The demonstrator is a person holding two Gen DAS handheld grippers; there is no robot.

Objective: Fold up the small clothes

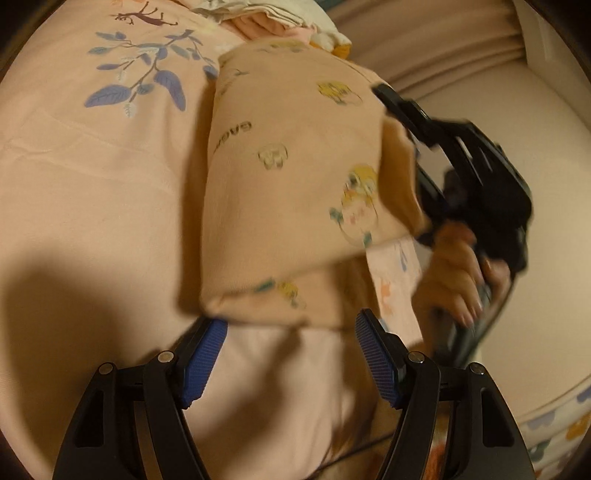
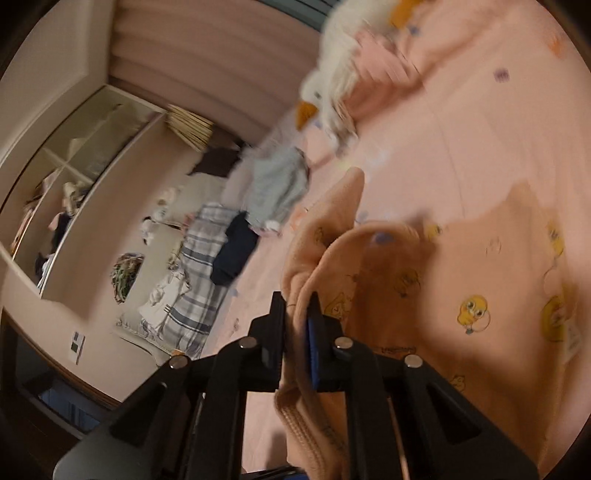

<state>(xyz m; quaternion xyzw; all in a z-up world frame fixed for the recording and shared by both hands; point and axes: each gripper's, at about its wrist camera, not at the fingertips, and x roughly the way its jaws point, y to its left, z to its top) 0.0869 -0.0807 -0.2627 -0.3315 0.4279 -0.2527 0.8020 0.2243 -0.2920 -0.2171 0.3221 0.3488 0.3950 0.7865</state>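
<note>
Beneath everything you have the pink bedsheet [image 1: 74, 184], printed with blue leafy sprigs and spread across the whole bed; in the right wrist view it runs back toward a plaid blanket [image 2: 199, 273] and a heap of other laundry near the far edge. On that sheet lies your task piece, the peach garment [image 1: 295, 177] with little yellow cartoon figures — already folded over on itself into a thick slab, one side of it raised off the bed. Past its far end sits a pile of pale clothes [image 1: 258, 18], white and pink, blurred in both views. Your right gripper [image 2: 297, 332] has its jaws pinched down on a bunched fold of the peach garment, the cloth squeezed between the two fingers and a ribbed cuff hanging below them; from the left wrist view you can see your hand [image 1: 458, 273] wrapped around that tool's handle beside the lifted edge. Your left gripper [image 1: 291, 354] stands with its blue pads wide apart — nothing between them, tips just short of the garment's near edge.
</note>
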